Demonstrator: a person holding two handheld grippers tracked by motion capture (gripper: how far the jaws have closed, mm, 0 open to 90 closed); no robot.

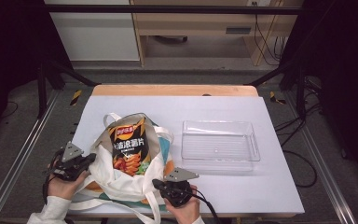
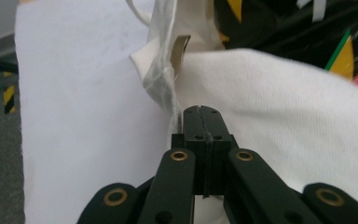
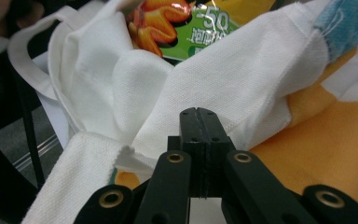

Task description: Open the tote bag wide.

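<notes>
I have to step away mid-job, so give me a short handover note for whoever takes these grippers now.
Left gripper: shut at the tote bag's left edge; whether it pinches cloth is unclear.
Right gripper: shut at the bag's near right edge, grip equally unclear.
Chip bag: standing in the tote's mouth, top half out.
Clear tray: right of the tote, nothing in it.
Done: the tote's mouth is open.
Left, probably: take the chip bag out, perhaps to the tray.

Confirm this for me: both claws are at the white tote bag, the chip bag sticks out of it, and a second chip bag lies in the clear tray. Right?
Not quite. The clear tray holds nothing, as the high view shows. The rest stands: the left claw and right claw are at the white tote bag, and the chip bag sticks out of it.
</notes>
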